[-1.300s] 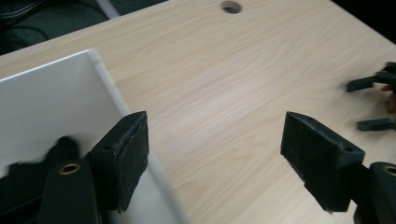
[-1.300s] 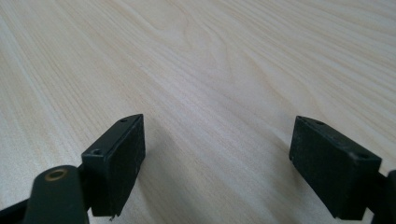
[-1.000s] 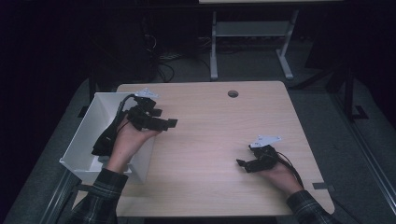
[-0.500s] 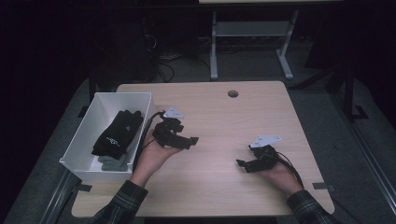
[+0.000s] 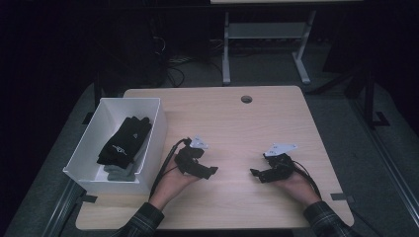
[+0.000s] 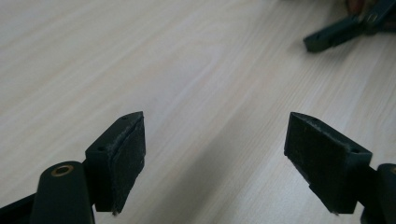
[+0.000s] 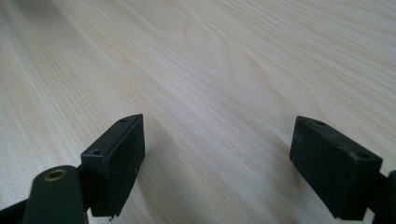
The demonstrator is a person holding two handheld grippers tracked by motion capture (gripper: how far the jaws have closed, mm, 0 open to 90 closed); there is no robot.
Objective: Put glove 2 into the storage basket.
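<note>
Since a second ago, our left gripper [image 5: 213, 171] has left the white bin [image 5: 91, 168] and rests low on the table [image 5: 232, 118], jaws spread and empty like our right gripper's [image 5: 253, 173]. From above, black gloves [image 5: 123, 140] lie in the bin.

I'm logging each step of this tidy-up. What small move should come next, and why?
Probably just rest both tools on the table. The left tool and right tool are open and hold nothing, and the black gloves already lie in the white bin.
</note>
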